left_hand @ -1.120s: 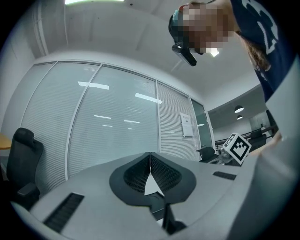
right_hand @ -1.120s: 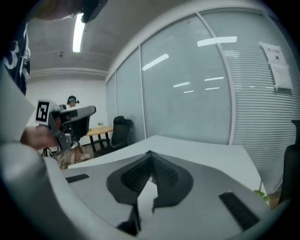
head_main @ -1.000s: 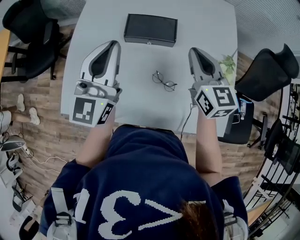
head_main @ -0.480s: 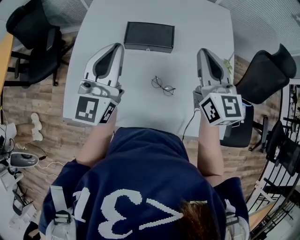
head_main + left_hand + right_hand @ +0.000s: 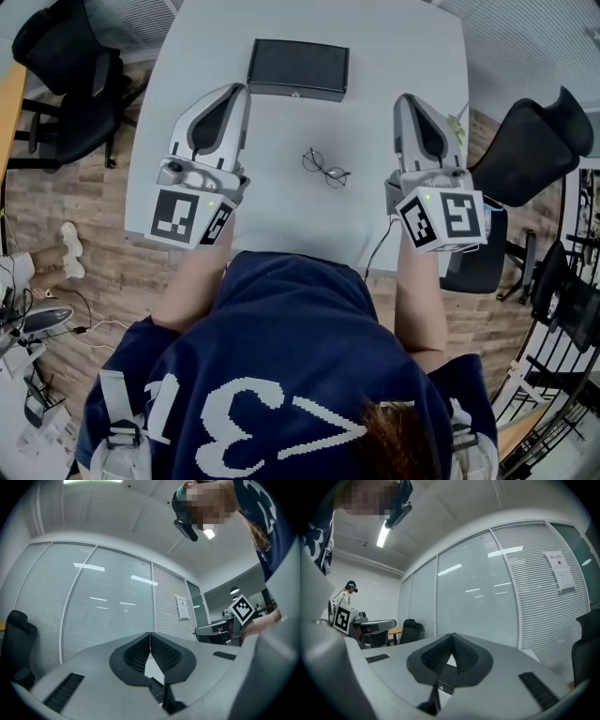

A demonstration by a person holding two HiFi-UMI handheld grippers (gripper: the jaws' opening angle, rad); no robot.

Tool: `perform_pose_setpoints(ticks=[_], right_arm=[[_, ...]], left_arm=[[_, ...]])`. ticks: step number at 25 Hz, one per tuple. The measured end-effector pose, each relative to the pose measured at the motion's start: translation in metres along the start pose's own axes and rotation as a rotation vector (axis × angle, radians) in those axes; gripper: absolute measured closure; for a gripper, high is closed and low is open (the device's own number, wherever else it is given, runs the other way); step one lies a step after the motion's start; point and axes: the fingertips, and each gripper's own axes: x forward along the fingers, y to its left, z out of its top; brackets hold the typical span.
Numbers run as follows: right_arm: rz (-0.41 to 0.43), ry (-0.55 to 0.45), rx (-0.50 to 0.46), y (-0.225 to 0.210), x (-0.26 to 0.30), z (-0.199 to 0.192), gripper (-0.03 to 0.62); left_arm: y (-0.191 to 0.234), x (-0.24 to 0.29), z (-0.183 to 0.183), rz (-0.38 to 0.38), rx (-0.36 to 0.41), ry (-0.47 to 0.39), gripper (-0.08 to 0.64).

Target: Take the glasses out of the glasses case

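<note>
On the worktop [image 5: 272,211], between your two tools, the glasses [image 5: 327,169] lie flat and clear of both. The left tool [image 5: 237,91] is off to their left and the right tool [image 5: 405,99] off to their right. Neither touches them.

The glasses case [image 5: 298,69] sits lid down near the far edge, beyond the glasses and apart from them.

Both tools have jaws fully together with nothing between the pads, pointing away from you.

Hard to read:
- The glasses are small in the head view, so I can't tell if the arms are folded.
- Your torso [image 5: 281,356] covers the worktop's near edge.
- The tool views show mostly tool bodies and a glass wall with blinds [image 5: 108,616].
- In the right tool view a dark sliver shows under the pads. It could be the case, but I can't confirm.
</note>
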Motion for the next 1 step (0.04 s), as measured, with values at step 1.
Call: perform_pose_setpoints(ticks=[1], right_arm=[[0.001,-0.002,-0.002,0.0005,-0.0002,0.0000,0.568]], left_arm=[[-0.0004,-0.0001,-0.0008,-0.001,0.000,0.000,0.543]])
